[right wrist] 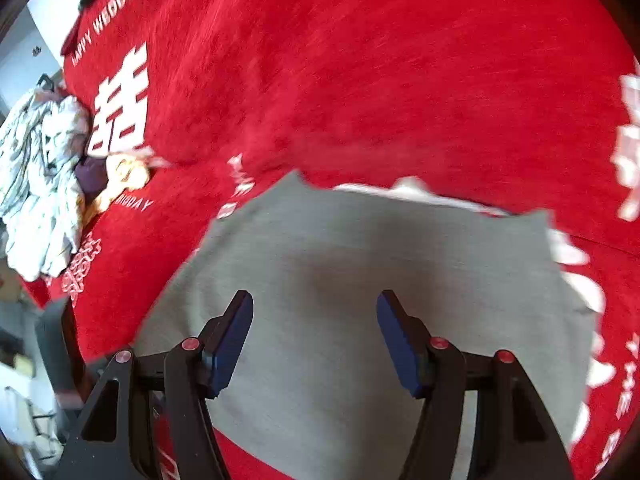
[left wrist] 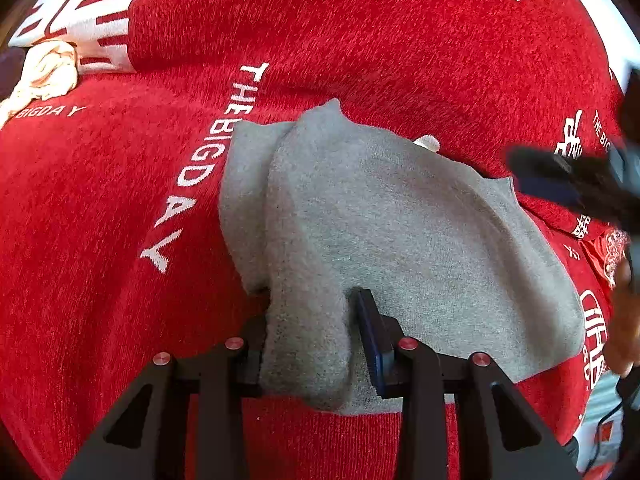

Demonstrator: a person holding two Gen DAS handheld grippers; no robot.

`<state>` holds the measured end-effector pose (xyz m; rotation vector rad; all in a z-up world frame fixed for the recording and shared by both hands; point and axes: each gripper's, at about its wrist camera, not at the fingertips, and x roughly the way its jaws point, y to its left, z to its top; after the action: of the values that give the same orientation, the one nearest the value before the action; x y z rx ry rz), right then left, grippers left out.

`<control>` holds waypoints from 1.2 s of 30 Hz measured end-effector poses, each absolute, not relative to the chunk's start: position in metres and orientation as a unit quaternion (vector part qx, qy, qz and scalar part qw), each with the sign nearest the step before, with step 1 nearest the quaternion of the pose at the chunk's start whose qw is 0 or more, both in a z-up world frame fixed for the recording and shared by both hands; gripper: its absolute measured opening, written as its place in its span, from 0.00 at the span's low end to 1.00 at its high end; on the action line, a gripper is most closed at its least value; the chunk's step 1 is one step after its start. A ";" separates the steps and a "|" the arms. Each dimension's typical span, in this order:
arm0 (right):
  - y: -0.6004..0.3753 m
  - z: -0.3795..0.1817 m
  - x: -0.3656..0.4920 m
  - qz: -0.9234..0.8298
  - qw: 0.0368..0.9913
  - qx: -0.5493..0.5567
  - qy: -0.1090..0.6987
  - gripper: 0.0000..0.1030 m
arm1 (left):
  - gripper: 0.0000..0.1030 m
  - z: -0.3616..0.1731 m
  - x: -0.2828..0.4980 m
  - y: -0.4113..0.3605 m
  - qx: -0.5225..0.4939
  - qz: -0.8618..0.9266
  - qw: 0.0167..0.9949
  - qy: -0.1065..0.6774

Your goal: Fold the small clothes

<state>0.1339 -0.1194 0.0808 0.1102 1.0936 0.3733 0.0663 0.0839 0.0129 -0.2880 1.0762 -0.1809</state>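
Here the left hand-held gripper [left wrist: 312, 336] is clamped on the grey cloth [left wrist: 400, 232] and should pull the fold flat, while the right hand-held gripper [right wrist: 316, 336] hangs apart above it.

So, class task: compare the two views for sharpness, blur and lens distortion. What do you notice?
Left wrist view: sharp on the grey garment and red blanket; only the right gripper at the edge smears. Right wrist view: motion blur streaks the whole blanket and its white lettering. Both: fisheye bulging, dark corners.
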 end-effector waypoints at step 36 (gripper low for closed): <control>-0.214 0.114 0.148 0.267 0.814 0.113 0.503 0.12 | 0.17 0.107 0.008 -0.166 0.125 -0.192 0.887 0.401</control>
<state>0.1476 -0.2138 0.1144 0.2411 1.0739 0.5699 0.0076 -0.1658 0.1066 0.2590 0.8326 -0.3992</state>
